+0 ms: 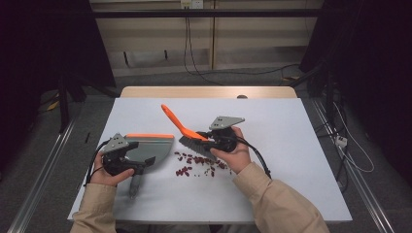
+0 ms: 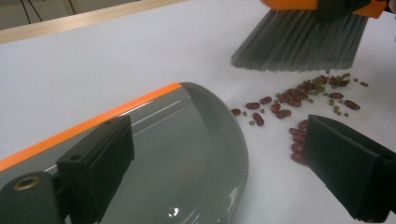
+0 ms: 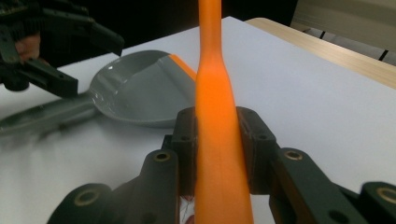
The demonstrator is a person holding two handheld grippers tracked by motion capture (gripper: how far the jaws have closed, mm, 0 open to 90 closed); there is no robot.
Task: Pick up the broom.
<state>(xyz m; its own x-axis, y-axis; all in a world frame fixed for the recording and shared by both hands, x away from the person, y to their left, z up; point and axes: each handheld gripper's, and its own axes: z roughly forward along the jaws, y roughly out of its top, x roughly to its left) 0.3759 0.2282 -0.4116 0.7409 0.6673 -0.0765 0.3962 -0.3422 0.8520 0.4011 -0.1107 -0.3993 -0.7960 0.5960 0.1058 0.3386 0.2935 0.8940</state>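
Right gripper (image 1: 214,139) clamps the brush (image 1: 190,137) just right of the beans (image 1: 197,162), dustpan (image 1: 148,147) mouth left of them by the left gripper (image 1: 141,158), jaws wide, holding nothing.

White table (image 1: 301,145), grey floor (image 1: 243,77), dark curtains (image 1: 29,48).

A white surface (image 1: 291,145) carries a grey dustpan (image 1: 150,148) with an orange edge, and scattered red beans (image 1: 197,162) lie just beside it.
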